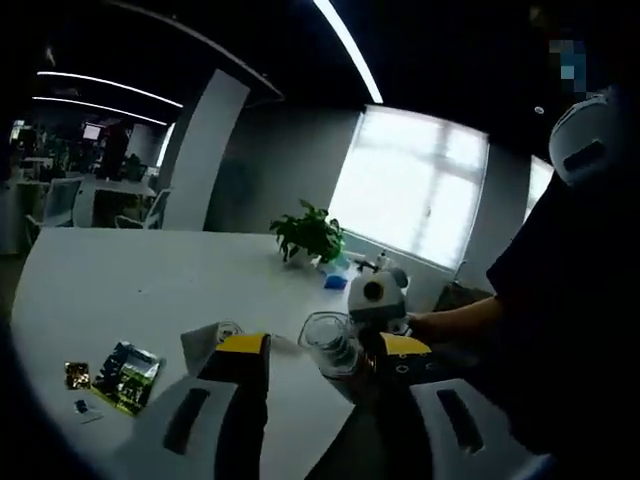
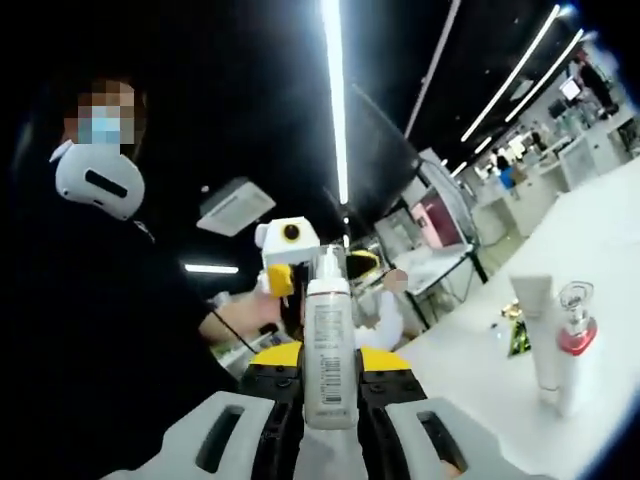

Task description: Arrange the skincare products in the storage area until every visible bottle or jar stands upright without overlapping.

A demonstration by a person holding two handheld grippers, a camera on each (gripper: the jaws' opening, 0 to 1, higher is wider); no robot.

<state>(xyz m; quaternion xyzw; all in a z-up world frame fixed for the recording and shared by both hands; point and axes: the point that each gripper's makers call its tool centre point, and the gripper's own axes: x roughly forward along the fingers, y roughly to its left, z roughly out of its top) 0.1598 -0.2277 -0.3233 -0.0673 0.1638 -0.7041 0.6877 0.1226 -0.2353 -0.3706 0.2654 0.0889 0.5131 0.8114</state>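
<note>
1. In the right gripper view the right gripper (image 2: 328,385) is clenched on a white pump bottle (image 2: 329,350), held upright between its yellow-tipped jaws, label with barcode facing the camera.
2. Beyond the bottle, the left gripper (image 2: 285,250) shows in front of the person (image 2: 90,300), partly hidden by the bottle's pump head.
3. To the right on the white tabletop (image 2: 600,230) stand a white tube (image 2: 540,330) and, just beside it, a clear bottle with a red band (image 2: 573,340), both upright near the tabletop's edge.
4. In the left gripper view the left gripper (image 1: 315,355) has its jaws apart, released; a clear jar (image 1: 328,342) lies between them, close to the right jaw, and whether it is touched I cannot tell.
5. Past the jar, the right gripper stands close to it.
6. Further off on the tabletop: a potted plant (image 1: 310,235), a small blue item (image 1: 335,282), and at the near left a printed packet (image 1: 128,376) with a small dark square (image 1: 77,375) beside it.
</note>
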